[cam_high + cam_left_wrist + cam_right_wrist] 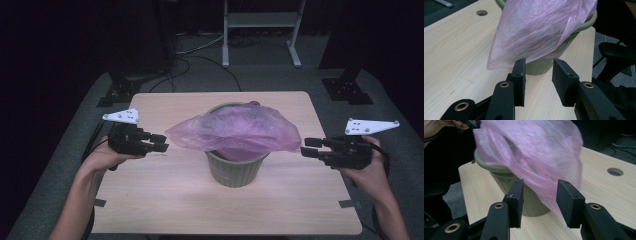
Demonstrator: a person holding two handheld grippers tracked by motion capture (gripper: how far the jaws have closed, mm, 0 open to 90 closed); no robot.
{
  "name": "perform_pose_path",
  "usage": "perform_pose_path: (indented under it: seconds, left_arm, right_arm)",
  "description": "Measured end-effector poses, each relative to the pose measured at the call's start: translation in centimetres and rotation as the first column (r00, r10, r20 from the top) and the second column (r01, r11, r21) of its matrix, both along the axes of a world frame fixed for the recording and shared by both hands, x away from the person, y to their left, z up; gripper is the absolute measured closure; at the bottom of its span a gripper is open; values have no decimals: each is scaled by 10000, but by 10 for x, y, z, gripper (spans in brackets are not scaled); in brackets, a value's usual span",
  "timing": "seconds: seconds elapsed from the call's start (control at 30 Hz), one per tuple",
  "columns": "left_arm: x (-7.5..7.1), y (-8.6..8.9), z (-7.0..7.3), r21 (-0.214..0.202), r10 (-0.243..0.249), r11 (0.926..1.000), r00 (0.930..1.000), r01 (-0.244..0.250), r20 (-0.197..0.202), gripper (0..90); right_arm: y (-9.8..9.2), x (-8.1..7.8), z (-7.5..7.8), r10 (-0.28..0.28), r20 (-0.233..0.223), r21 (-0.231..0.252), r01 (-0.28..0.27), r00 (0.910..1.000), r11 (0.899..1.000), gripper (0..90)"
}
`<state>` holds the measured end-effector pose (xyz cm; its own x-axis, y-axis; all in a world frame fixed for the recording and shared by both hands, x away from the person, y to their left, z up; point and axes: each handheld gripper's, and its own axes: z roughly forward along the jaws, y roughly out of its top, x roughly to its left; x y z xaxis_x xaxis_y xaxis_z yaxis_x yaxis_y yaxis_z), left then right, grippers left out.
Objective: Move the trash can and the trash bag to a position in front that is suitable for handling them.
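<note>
Left gripper [159, 142], right gripper [311, 147] flank bag [235, 131], jaws apart.

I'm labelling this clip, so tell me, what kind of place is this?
Probably a lab or studio set up for recording: a bare wooden table stands on grey carpet amid dark stands and loose floor cables, with a green bin and its pink bag.

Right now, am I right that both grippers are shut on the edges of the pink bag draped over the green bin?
Not quite: both the left gripper and right gripper are open, beside the pink bag draped over the green bin, as each gripper view shows.
</note>
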<state>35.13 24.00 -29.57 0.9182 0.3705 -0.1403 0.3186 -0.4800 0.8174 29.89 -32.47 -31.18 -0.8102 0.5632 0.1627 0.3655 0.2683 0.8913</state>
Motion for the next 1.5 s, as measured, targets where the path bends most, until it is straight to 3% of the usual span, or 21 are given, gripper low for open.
perform_pose_path:
  seconds: [0.2, 0.4, 0.6, 0.83, 0.87, 0.97, 1.1, 1.13, 1.17, 1.23, 1.27, 1.3, 1.33, 1.5]
  left_arm:
    - [-5, -13, 5, 155, -386, 9991, 9990, 383, 225, 559]
    - [-6, -25, 10, 347, -755, 9967, 9960, 739, 482, 496]
    - [-6, -45, 0, 852, -1366, 9876, 9893, 1320, 508, 386]
    - [0, -61, -7, 1384, -1351, 9825, 9884, 1246, 693, 369]
    - [4, -67, -9, 1594, -1269, 9807, 9886, 1128, 812, 393]
    - [8, -72, -11, 1627, -1148, 9816, 9898, 999, 848, 479]
    - [12, -78, -14, 1840, -1121, 9787, 9881, 915, 1051, 683]
    - [13, -79, -14, 1847, -1158, 9782, 9873, 944, 1087, 754]
    - [12, -79, -15, 1850, -1203, 9778, 9868, 989, 1084, 754]
    - [11, -78, -15, 1850, -1274, 9769, 9864, 1068, 1036, 889]
    - [9, -76, -15, 1688, -1378, 9782, 9861, 1209, 928, 898]
    - [9, -76, -15, 1688, -1378, 9782, 9861, 1209, 928, 899]
    - [6, -73, -14, 1525, -1486, 9791, 9853, 1347, 838, 900]
    - [-1, -66, -16, 1431, -1636, 9779, 9842, 1527, 681, 900]
  right_arm:
    - [23, -5, 12, 716, 300, -264, -708, 9970, 9971, 555]
    - [39, -1, 16, 1088, 375, -587, -1065, 9934, 9926, 549]
    - [55, 7, 11, 1404, 344, -946, -1366, 9895, 9861, 536]
    - [60, 10, 6, 1426, 463, -1281, -1357, 9887, 9824, 526]
    - [61, 11, 4, 1463, 486, -1400, -1383, 9880, 9804, 526]
    - [61, 12, 2, 1467, 502, -1494, -1378, 9879, 9791, 526]
    - [62, 15, -2, 1438, 476, -1597, -1346, 9885, 9780, 562]
    - [62, 16, -3, 1451, 310, -1584, -1385, 9889, 9776, 647]
    - [62, 16, -3, 1451, 310, -1584, -1385, 9889, 9776, 647]
    - [63, 16, -3, 1361, 138, -1608, -1321, 9906, 9781, 747]
    - [65, 15, -3, 1331, -83, -1681, -1326, 9911, 9768, 824]
    - [65, 15, -3, 1331, -83, -1681, -1326, 9911, 9768, 824]
    - [66, 13, -3, 1353, -212, -1726, -1370, 9906, 9754, 886]
    - [70, 7, -2, 1636, -477, -1801, -1696, 9854, 9689, 900]
